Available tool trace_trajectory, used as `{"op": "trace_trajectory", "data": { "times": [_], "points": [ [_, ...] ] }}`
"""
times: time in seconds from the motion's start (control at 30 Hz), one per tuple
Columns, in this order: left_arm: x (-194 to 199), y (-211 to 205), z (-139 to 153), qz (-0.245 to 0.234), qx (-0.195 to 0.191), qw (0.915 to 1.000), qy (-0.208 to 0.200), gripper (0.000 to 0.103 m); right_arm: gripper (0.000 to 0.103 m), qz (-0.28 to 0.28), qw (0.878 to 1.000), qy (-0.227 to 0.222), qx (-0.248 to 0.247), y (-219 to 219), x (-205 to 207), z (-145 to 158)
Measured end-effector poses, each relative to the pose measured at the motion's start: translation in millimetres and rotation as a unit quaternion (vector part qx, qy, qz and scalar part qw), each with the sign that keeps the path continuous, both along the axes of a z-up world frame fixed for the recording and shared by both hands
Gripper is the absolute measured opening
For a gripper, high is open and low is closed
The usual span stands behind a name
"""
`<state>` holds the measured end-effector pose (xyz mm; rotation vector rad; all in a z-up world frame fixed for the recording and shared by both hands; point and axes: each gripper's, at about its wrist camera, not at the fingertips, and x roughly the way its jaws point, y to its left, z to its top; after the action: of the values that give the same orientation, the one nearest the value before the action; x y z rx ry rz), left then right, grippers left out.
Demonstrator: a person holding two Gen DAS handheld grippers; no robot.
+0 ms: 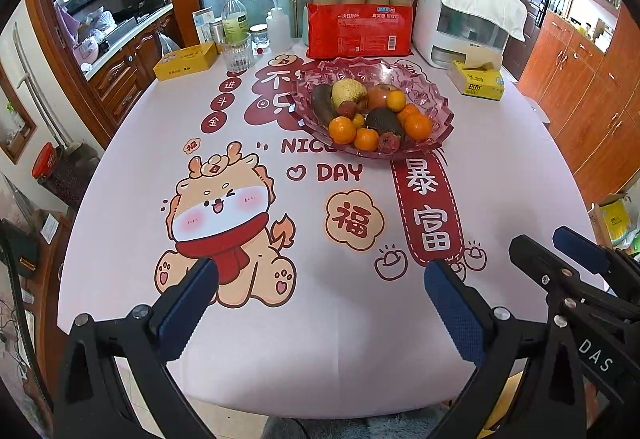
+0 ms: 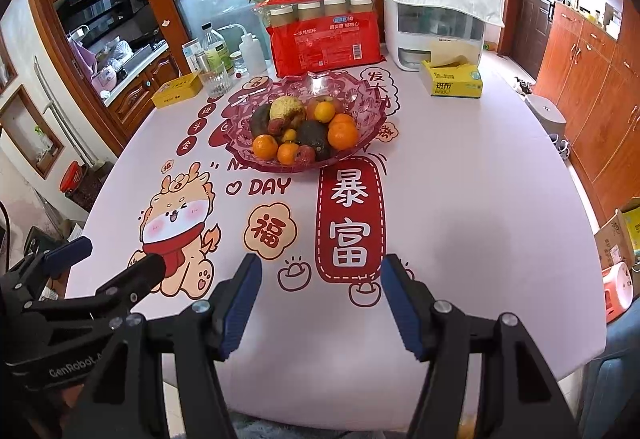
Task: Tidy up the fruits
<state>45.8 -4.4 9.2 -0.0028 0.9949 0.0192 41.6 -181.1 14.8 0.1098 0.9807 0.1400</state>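
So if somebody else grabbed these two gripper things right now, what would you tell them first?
Left gripper: open, empty, above the near edge of the table.
Right gripper: open, empty, beside the left one.
Fruit: all piled in the pink glass bowl at the table's middle: oranges, a dark avocado, a cucumber, an apple, some others.
Done: no fruit lies outside the bowl; neither gripper is near it.
Left: the organizing itself, reaching forward to the bowl.

Tablecloth (image 1: 360, 319): "NICE DAY" (partly covered); gripper (image 2: 64, 359): "GenRobot".
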Motion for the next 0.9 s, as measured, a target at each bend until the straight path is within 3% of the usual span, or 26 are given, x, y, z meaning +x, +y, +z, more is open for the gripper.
{"op": "trace_trajectory", "data": {
  "times": [0.9],
  "points": [
    [-0.9,1.0,-1.4,0.0,-0.001,1.0,0.001,0.102,0.062,0.0,1.0,-0.001,-0.001,1.2,-2.1,-0.4]
  ]
}}
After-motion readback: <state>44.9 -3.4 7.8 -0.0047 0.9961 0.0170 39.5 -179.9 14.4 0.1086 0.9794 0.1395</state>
